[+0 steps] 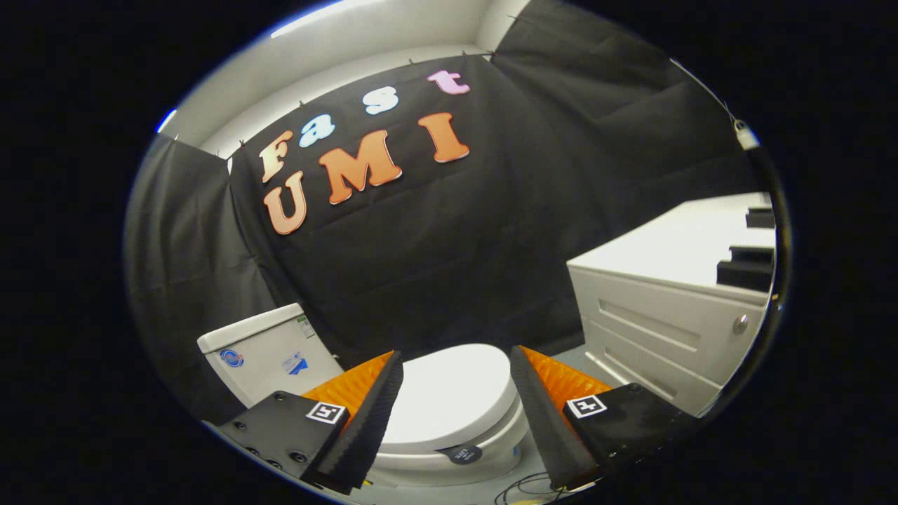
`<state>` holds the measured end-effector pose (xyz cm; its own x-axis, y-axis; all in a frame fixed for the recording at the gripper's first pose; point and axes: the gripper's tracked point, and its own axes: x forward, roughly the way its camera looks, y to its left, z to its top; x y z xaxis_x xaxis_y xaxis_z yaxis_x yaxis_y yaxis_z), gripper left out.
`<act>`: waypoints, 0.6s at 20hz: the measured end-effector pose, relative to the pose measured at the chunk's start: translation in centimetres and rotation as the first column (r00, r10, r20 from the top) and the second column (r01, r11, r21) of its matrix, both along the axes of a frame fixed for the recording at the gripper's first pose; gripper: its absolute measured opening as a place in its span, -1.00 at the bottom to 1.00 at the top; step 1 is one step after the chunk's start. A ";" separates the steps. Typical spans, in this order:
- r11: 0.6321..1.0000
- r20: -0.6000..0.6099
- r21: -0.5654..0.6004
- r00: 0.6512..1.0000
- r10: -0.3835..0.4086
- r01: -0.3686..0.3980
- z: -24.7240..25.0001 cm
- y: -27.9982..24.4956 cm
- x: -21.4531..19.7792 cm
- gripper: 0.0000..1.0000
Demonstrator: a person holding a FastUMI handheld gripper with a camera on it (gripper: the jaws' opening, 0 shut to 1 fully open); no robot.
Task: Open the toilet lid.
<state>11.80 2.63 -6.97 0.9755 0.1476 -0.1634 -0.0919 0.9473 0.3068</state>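
Between spread fingers (pixel 389 382), closed white lid (pixel 449 396)

Black cloth walls (pixel 491 231) — white cabinet (pixel 659 308)

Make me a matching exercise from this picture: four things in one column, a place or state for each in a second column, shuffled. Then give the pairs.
Things
1. lid
2. tank
3. cabinet
4. gripper

Places or states
A. open, fingers spread with nothing between their pads
B. down, closed over the bowl, ahead of the fingers
C. white box behind the lid, beyond the left finger
D. white, with drawers and a round knob, beyond the right finger

Pairs: 1-B, 2-C, 3-D, 4-A
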 end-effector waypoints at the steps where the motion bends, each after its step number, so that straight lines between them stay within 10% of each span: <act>1: 0.999 -0.072 0.049 0.997 0.016 -0.013 -2.1 0.0 0.0 0.97; 12: 0.929 -0.405 0.370 0.901 0.153 0.008 -13.3 0.4 1.0 0.97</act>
